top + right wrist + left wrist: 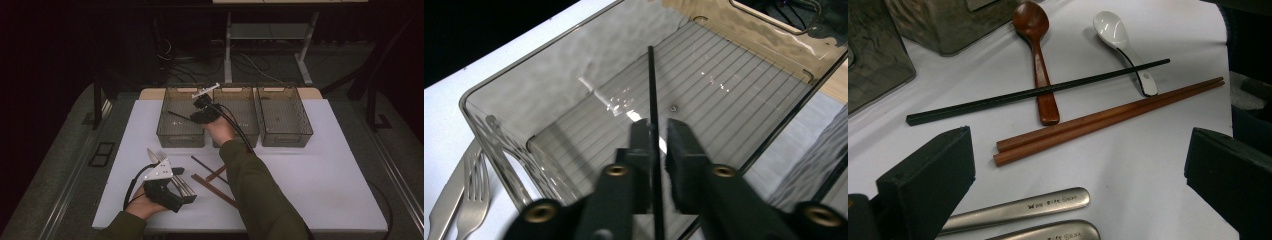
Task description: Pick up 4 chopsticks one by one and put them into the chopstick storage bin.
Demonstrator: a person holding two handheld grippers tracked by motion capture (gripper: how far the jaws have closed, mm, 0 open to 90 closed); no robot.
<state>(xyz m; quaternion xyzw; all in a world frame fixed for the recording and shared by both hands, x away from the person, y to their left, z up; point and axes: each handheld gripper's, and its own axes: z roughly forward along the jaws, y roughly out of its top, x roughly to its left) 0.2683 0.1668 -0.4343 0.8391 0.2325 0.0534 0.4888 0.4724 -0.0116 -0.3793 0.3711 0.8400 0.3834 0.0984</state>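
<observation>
My right gripper is shut on a black chopstick and holds it over the left clear bin. My left gripper rests open near the table's front left, its jaws wide apart above two steel handles. Ahead of it lie a second black chopstick, a pair of brown chopsticks, a wooden spoon and a white ceramic spoon.
Three clear bins stand in a row at the back, the middle bin and the right bin beside the left one. A steel fork and another steel piece lie on the white table left of the bin.
</observation>
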